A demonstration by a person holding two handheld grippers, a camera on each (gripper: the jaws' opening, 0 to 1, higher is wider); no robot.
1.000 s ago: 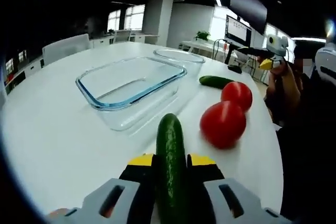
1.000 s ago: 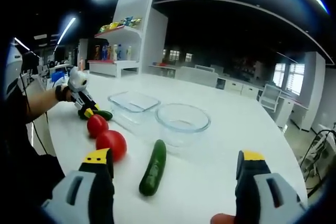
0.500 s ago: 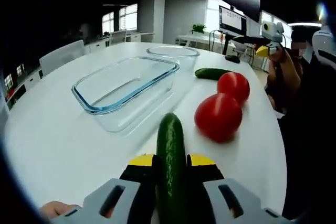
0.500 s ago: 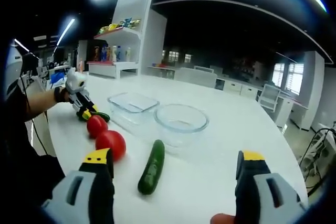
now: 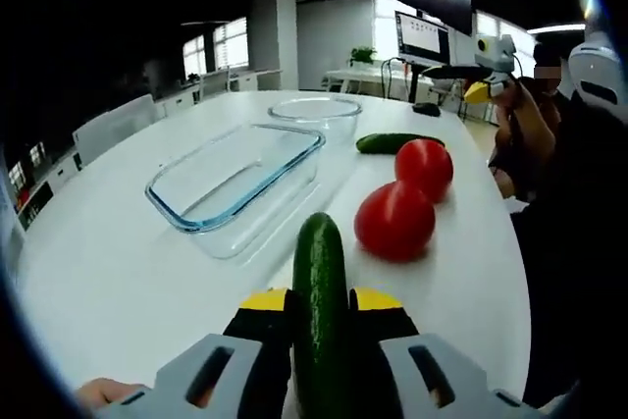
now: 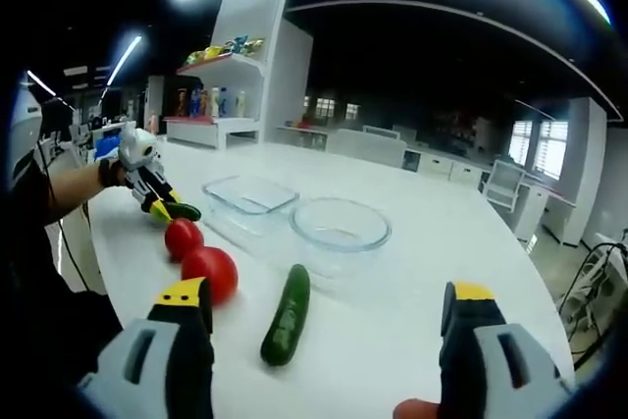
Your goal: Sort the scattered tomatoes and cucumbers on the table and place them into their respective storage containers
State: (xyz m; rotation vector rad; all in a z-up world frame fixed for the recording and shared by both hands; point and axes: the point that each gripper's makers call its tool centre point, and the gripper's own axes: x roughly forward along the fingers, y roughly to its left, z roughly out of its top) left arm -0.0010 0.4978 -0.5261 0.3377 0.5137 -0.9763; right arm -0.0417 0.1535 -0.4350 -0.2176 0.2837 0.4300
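My left gripper [image 5: 320,307] is shut on a dark green cucumber [image 5: 320,291] that juts forward over the white table [image 5: 108,272]. Ahead lie two red tomatoes [image 5: 395,221] [image 5: 424,166] and a second cucumber [image 5: 391,142]. A rectangular glass dish [image 5: 235,183] and a round glass bowl [image 5: 314,110] stand empty to the left. My right gripper [image 6: 329,306] hangs open above the table, nothing between its jaws. Below it lie the loose cucumber [image 6: 287,313] and tomatoes [image 6: 208,272] [image 6: 183,237]. The left gripper [image 6: 147,182] shows at far left with its cucumber [image 6: 183,211].
The dish [image 6: 250,193] and bowl [image 6: 340,223] sit mid-table. A person's arm and body stand along the table's near edge [image 5: 549,193]. White shelves with goods [image 6: 231,66] and chairs stand beyond the table. Bare tabletop [image 6: 422,272] stretches to the right.
The left gripper with its cucumber has shifted slightly, rising a little near the table's edge. The right gripper has stayed open and almost still.
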